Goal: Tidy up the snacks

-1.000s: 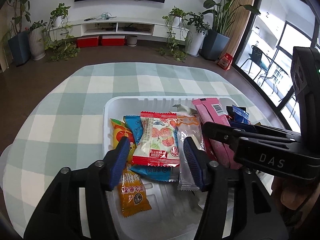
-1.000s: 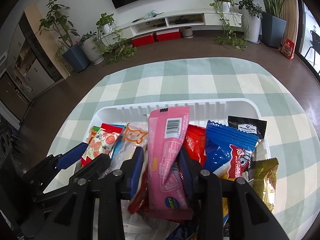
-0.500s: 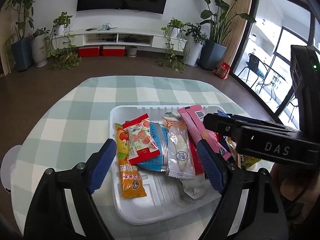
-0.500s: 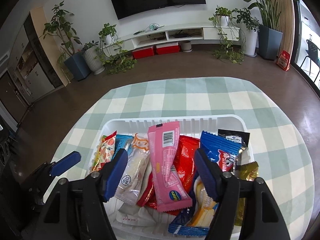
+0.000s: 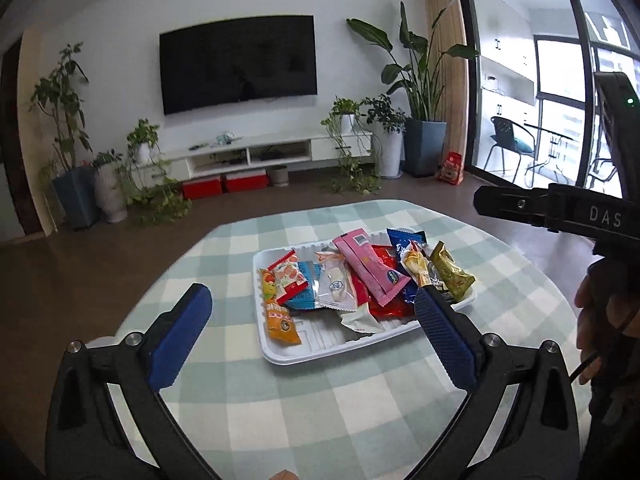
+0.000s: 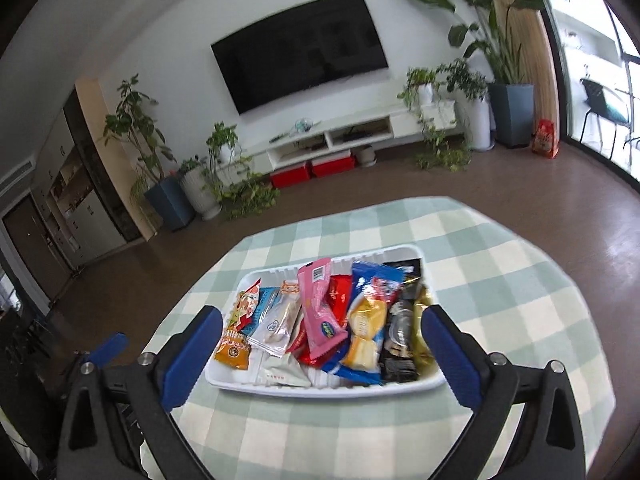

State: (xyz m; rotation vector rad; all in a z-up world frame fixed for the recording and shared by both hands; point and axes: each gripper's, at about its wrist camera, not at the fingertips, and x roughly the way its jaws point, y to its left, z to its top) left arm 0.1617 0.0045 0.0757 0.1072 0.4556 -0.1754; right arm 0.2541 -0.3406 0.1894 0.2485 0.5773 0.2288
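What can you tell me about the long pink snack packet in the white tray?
The long pink snack packet is a narrow, glossy plastic wrapper, sealed. It has a white barcode label at its far end and a small blue and yellow logo near its near end. It lies slanted on top of the pile in the white tray, resting on red packets, with a clear white packet on its left. No gripper touches it.

Black-framed left tool (image 5: pixel 308 312) & right tool (image 6: pixel 320 336) w/ blue ribbed pads, silver screws, "DAS" lettering.

"DAS" in pale letters on the right gripper (image 5: pixel 568 216) body; snack wrapper print seems too small to read.
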